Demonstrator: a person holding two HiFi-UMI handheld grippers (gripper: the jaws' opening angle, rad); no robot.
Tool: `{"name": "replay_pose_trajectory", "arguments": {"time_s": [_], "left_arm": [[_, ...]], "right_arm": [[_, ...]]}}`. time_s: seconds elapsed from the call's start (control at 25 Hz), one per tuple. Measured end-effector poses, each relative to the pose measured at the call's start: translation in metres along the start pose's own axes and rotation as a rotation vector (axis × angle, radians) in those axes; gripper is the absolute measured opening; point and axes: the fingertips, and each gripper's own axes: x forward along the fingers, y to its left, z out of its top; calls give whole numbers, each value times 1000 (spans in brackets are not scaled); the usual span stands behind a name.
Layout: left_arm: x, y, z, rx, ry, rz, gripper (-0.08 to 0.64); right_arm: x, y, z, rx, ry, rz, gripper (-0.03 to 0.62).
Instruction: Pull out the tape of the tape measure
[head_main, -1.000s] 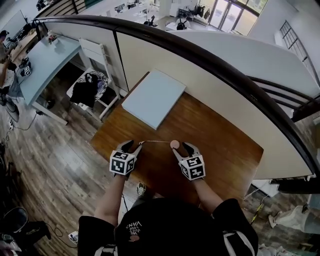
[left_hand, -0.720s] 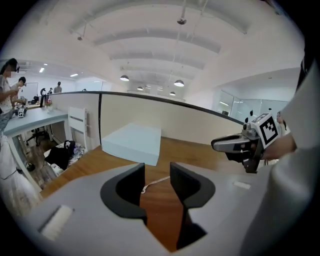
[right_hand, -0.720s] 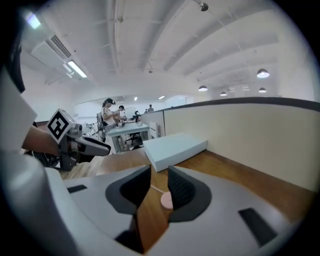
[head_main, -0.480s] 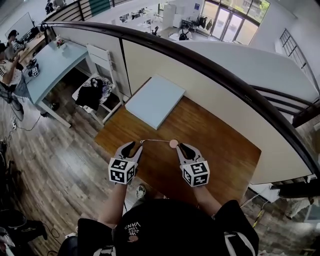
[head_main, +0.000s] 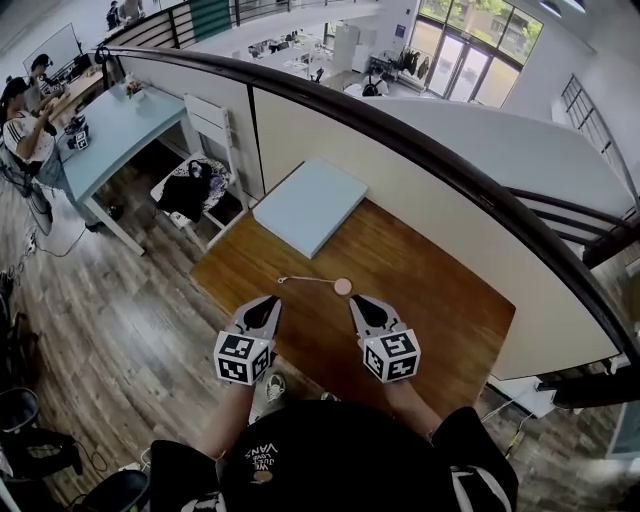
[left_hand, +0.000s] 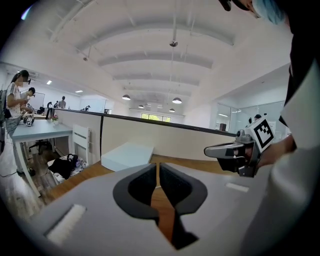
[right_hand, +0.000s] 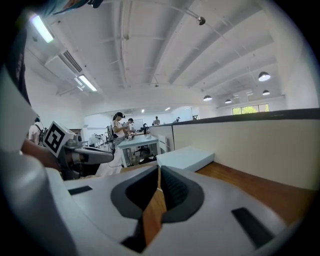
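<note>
Ahead of my jaw tips on the wooden table (head_main: 440, 290), the tape measure (head_main: 343, 286) lies tiny, its thin tape (head_main: 308, 282) drawn out leftward, markings unreadable. My left gripper (head_main: 270, 302) and right gripper (head_main: 357, 302) are closing on nothing, jaws nearly together. A pale flat box (head_main: 310, 205) lies against the partition (head_main: 420, 200), with a light blue desk (head_main: 100, 125) beyond.
</note>
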Motion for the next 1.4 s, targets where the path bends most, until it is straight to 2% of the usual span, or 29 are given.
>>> {"name": "replay_pose_trajectory", "arguments": {"time_s": [0.32, 0.8, 1.4], "left_arm": [[-23, -32, -6, -18, -26, 23, 11], [-40, -63, -19, -43, -50, 47, 11], [-58, -75, -26, -43, -58, 66, 11]], "right_arm": [[-26, 3, 1, -19, -1, 40, 17], [-44, 14, -17, -44, 32, 102, 12], [-53, 25, -28, -44, 41, 131, 12]]}}
